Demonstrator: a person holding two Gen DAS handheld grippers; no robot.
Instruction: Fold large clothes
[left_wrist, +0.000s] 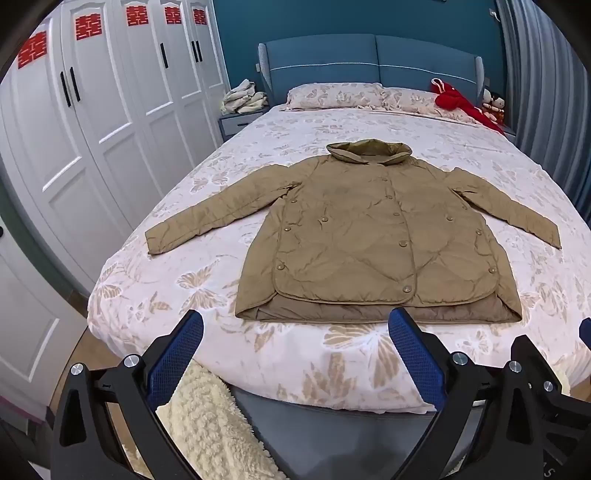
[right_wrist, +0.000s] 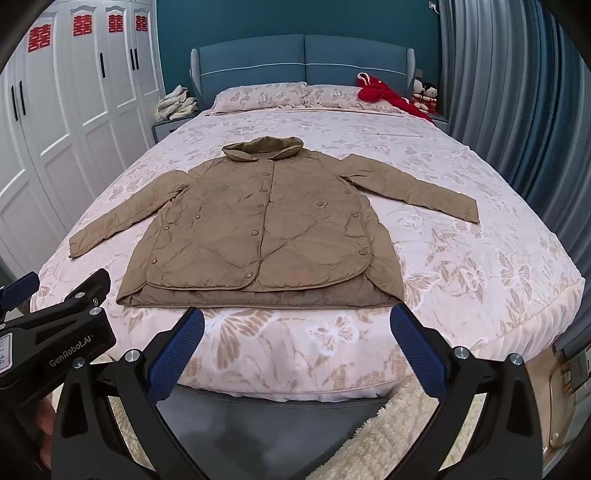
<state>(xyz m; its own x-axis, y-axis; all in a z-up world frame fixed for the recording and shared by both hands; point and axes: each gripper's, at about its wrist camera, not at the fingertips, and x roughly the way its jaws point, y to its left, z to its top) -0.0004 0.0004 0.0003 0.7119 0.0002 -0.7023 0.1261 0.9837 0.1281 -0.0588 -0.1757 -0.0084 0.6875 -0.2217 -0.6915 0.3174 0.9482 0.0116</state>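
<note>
A tan quilted jacket (left_wrist: 354, 236) lies flat and buttoned on the bed, front up, both sleeves spread outward, collar toward the headboard. It also shows in the right wrist view (right_wrist: 258, 229). My left gripper (left_wrist: 295, 332) is open and empty, held at the foot of the bed just short of the jacket's hem. My right gripper (right_wrist: 297, 328) is open and empty, also just short of the hem. The left gripper's body (right_wrist: 59, 332) shows at the left of the right wrist view.
The bed (left_wrist: 332, 369) has a pink butterfly-print cover and two pillows (left_wrist: 332, 96). A red garment (left_wrist: 461, 103) lies by the right pillow. White wardrobes (left_wrist: 92, 129) stand left, a curtain (right_wrist: 517, 92) right. A cream fluffy rug (left_wrist: 207, 424) lies below the bed's foot.
</note>
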